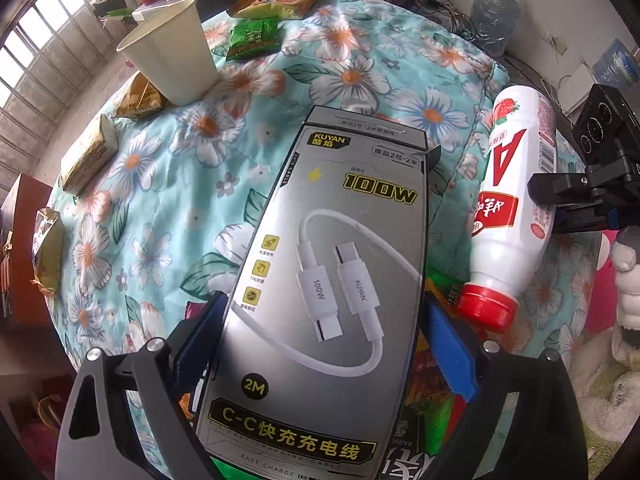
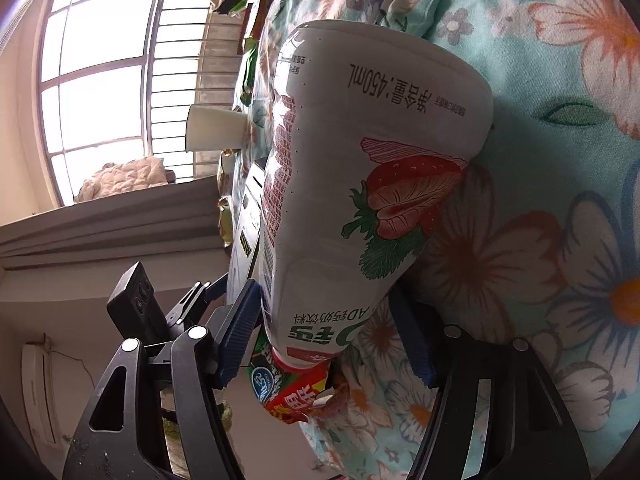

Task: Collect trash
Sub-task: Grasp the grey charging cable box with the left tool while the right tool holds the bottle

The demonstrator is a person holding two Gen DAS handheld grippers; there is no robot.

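Note:
My left gripper is shut on a silver charging-cable box and holds it above the floral cloth. My right gripper is shut on a white strawberry milk bottle with a red cap, held cap-down; the bottle also shows at the right of the left wrist view, with the right gripper beside it. A white paper cup stands upright at the far left of the table, and also shows in the right wrist view.
Snack wrappers lie on the floral tablecloth: an orange one, a green one, and yellow-brown ones along the left edge. More wrappers lie under both grippers. A window is beyond the table.

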